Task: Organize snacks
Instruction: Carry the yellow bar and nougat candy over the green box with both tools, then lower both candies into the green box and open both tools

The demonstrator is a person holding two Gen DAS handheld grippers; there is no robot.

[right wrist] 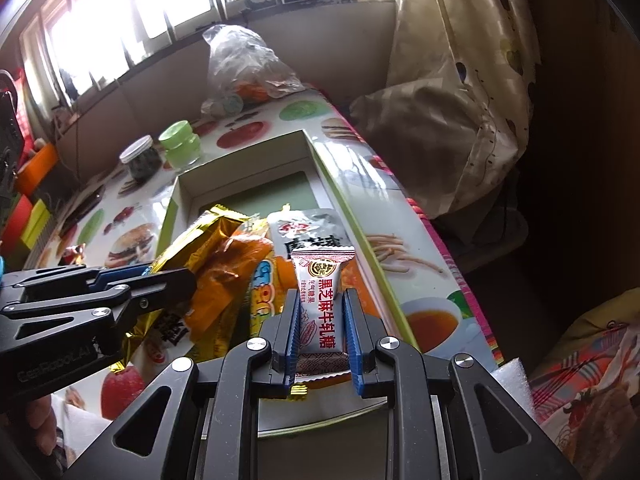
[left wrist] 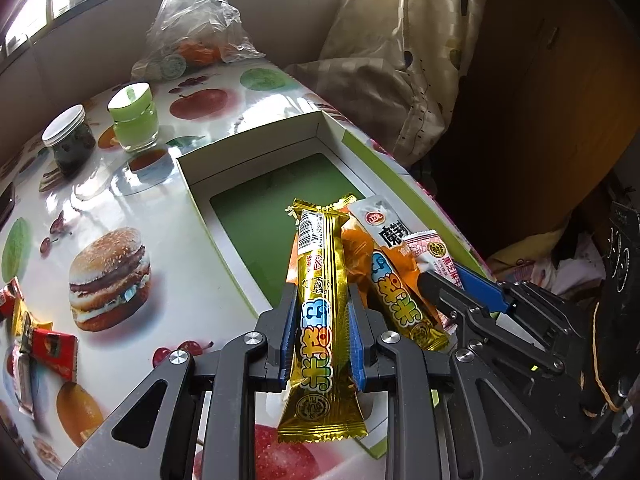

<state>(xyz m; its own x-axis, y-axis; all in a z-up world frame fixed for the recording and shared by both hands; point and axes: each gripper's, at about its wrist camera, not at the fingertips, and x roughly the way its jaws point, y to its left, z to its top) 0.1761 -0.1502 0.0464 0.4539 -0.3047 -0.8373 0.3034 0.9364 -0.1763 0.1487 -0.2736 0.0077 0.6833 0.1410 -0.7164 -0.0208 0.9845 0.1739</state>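
Left wrist view: my left gripper (left wrist: 320,312) is nearly closed on a gold bar (left wrist: 320,304), the blue pads pressing its middle from both sides. The bar hangs over the near end of the box (left wrist: 192,184), and its far tip lies above the green floor inside. To the right of it, in the box, lie an orange pack (left wrist: 394,292) and a grey pack (left wrist: 386,224). I judge the gold bar light and a little stiff, but the foil is slippery and will crinkle; the middle is the good place to hold, not the flat sealed ends. More red snacks (left wrist: 44,344) wait on the table (left wrist: 168,280) at the left, outside the box.

Right wrist view: my right gripper (right wrist: 322,320) is closed almost fully on a white candy (right wrist: 322,300), the pads gripping its long sides. It is above the near right part of the box (right wrist: 320,168), over the orange pack (right wrist: 228,276). The candy looks small, light and rather firm inside a smooth wrapper, so I think a side grip at the body holds it well. The left gripper (right wrist: 160,280) enters from the left with the gold bar (right wrist: 192,248).
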